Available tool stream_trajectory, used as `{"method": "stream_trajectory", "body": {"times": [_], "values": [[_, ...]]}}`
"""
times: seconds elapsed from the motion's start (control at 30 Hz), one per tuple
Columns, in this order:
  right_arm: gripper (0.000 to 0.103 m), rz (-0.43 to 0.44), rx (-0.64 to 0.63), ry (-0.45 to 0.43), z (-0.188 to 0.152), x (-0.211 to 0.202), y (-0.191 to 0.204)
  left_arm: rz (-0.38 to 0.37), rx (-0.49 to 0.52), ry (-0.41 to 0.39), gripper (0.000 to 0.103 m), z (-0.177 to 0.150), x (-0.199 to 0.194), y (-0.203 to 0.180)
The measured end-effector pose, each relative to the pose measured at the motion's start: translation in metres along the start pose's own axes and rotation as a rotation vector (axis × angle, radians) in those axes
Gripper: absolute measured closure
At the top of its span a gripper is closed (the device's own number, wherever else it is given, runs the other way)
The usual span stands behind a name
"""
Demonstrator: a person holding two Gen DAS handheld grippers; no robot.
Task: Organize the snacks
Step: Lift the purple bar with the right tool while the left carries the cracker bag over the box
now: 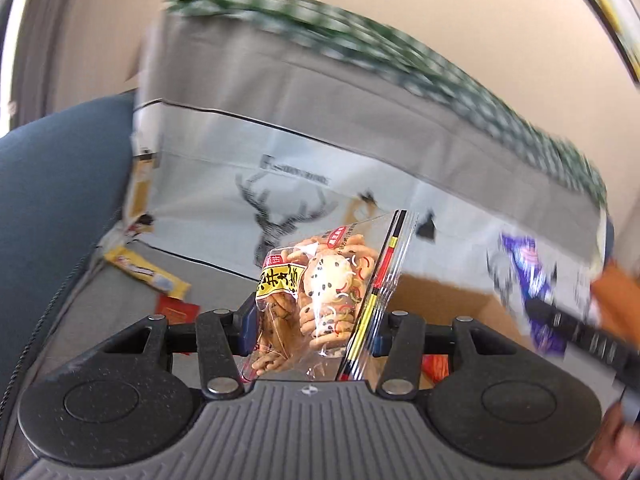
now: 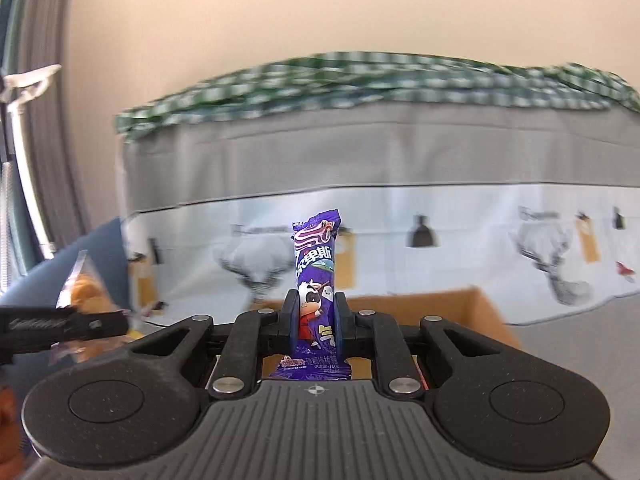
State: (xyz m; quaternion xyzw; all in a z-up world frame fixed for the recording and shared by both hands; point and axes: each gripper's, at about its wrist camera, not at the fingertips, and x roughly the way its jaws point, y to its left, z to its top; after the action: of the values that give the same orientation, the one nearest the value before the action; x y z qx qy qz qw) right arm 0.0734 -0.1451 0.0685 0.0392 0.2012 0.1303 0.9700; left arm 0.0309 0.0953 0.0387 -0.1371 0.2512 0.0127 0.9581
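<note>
Open cardboard box (image 2: 472,312) sits just ahead at 12 o'clock, top unblocked, free entry from above. Bed side with deer-print sheet (image 1: 280,184) walls off everything behind the box, 10 to 2 o'clock; the blue cushion (image 1: 52,184) closes 9 o'clock. Yellow packet (image 1: 148,270) and red packet (image 1: 176,308) lie loose at 10 o'clock on the grey surface (image 1: 116,308), low clutter only.

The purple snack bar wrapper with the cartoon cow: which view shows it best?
The right wrist view: the purple snack bar wrapper stands sharp and upright, pinched between the right gripper's fingers, its print legible. The left wrist view shows it only as a blurred purple smear near the right edge.
</note>
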Motion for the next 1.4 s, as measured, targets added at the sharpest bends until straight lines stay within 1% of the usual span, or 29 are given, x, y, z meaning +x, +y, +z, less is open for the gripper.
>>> {"method": "stream_trajectory", "body": {"times": [0.07,0.17,0.3,0.43,0.57,0.7,0.8,0.93,1.23,1.4], "values": [[0.086,-0.021,0.037,0.015,-0.01,0.0,-0.021,-0.017,0.073,0.017,0.049,-0.008,0.01,-0.017],[0.086,-0.045,0.073,0.035,-0.018,0.002,-0.042,-0.061,0.127,-0.008,0.049,-0.011,0.016,-0.037],[0.086,-0.06,0.037,0.02,-0.023,0.004,-0.056,-0.105,0.128,-0.022,0.049,-0.013,0.024,-0.049],[0.086,-0.068,0.02,0.031,-0.028,0.006,-0.065,-0.14,0.116,-0.023,0.049,-0.012,0.032,-0.057],[0.086,-0.072,0.024,0.026,-0.027,0.004,-0.071,-0.171,0.106,-0.023,0.049,-0.013,0.038,-0.063],[0.086,-0.075,0.046,0.027,-0.027,0.005,-0.074,-0.19,0.123,-0.017,0.049,-0.017,0.04,-0.072],[0.086,-0.07,0.052,0.027,-0.026,0.006,-0.072,-0.205,0.144,-0.027,0.049,-0.019,0.038,-0.077],[0.086,-0.066,0.046,0.026,-0.026,0.007,-0.069,-0.225,0.146,-0.038,0.048,-0.019,0.035,-0.078],[0.086,-0.066,0.055,0.033,-0.027,0.01,-0.07,-0.24,0.144,-0.038,0.048,-0.019,0.034,-0.075],[0.086,-0.063,0.05,0.034,-0.026,0.011,-0.068,-0.243,0.162,-0.038,0.048,-0.02,0.034,-0.078]]}}
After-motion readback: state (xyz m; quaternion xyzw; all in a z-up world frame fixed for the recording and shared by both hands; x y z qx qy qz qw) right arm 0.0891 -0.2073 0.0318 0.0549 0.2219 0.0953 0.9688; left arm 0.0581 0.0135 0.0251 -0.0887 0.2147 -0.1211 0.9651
